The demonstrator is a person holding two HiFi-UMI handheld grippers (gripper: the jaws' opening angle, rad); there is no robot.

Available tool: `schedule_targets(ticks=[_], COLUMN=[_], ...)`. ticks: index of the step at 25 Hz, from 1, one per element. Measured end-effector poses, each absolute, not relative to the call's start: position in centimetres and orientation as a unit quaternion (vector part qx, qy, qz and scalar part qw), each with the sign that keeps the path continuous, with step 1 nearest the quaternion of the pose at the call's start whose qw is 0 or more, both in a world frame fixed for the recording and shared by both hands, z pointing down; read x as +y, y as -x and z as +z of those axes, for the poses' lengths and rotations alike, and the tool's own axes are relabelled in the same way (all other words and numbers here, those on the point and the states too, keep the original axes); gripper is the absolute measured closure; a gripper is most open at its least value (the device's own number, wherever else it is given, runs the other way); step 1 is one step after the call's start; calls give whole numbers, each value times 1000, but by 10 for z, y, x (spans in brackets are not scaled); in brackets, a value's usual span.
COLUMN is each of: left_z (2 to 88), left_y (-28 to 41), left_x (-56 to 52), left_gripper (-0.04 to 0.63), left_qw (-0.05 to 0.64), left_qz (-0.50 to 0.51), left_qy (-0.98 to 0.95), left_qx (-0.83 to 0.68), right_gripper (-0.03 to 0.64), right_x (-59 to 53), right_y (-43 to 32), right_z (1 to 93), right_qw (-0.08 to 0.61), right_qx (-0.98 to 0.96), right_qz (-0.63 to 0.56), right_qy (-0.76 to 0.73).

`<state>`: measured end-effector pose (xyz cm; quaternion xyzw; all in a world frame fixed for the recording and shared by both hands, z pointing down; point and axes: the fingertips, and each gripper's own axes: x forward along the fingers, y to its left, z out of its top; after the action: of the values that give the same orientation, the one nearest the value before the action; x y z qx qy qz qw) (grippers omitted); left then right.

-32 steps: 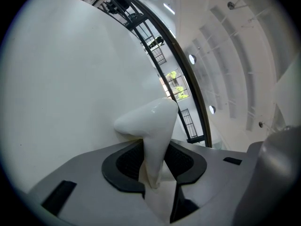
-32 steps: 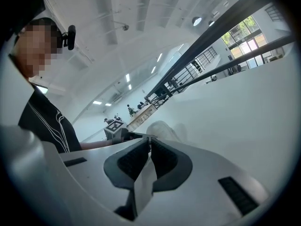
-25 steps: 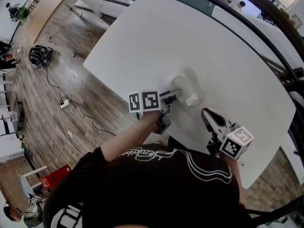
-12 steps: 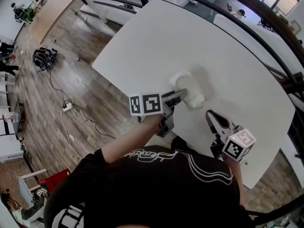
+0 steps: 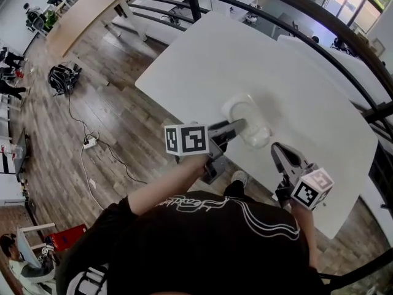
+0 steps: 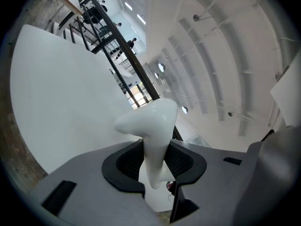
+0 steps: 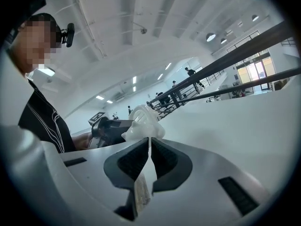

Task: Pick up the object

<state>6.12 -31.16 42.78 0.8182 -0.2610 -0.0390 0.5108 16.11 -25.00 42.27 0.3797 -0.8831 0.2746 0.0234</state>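
Fingers (image 6: 124,161) of the left gripper (image 6: 154,161) are clenched on a white, lumpy object (image 6: 150,126), their dark ribbed pads pressing its narrow lower part from both sides while its broader top bulges up past them toward the middle of the frame. In the head view the left gripper (image 5: 236,126) reaches in from centre frame with its marker cube (image 5: 186,139) behind it, and the white object (image 5: 245,118) shows at its tip over the near part of the white counter (image 5: 295,72) — that view alone does not settle whether it clears the surface. The right gripper (image 5: 279,149) sits at the lower right of the head view, near the counter's edge and well apart from the object, its own marker cube (image 5: 313,188) closest to the camera. Seen along its own length, the right gripper (image 7: 149,157) has its fingers (image 7: 131,161) drawn almost together, only a thin slit between the pads and nothing in it; beyond them, left of centre, the white object (image 7: 141,121) stands out against the room with the left gripper's dark body beside it, and the counter (image 7: 244,121) fills the right side. A black shirt (image 5: 209,238) with white line print takes up the bottom of the head view — wooden floor (image 5: 73,121) with a cable and power strip (image 5: 90,142) lies at the left, and a dark railing (image 5: 276,8) curves across the top.
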Motion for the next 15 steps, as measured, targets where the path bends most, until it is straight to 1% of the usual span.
schedule_targets(ticks=[4,9,15], left_z=[411,408,362], left_y=[-33,26,30], left_x=[-280,-199,-180], left_gripper=[462,462,462], left_qw=[488,457,443], left_qz=[-51,-61,-63], left_qy=[-834,-857,-868], left_qx=[-252,-231,-218], right_gripper=[595,595,595], right_x=[-221,-143,-128], right_y=[-138,-82,-80], right_z=[419,422,375], right_qw=[18,3,-5], right_qx=[-887,-889,-891], right_qz=[256,223,204], right_qy=[-384,-399,-407])
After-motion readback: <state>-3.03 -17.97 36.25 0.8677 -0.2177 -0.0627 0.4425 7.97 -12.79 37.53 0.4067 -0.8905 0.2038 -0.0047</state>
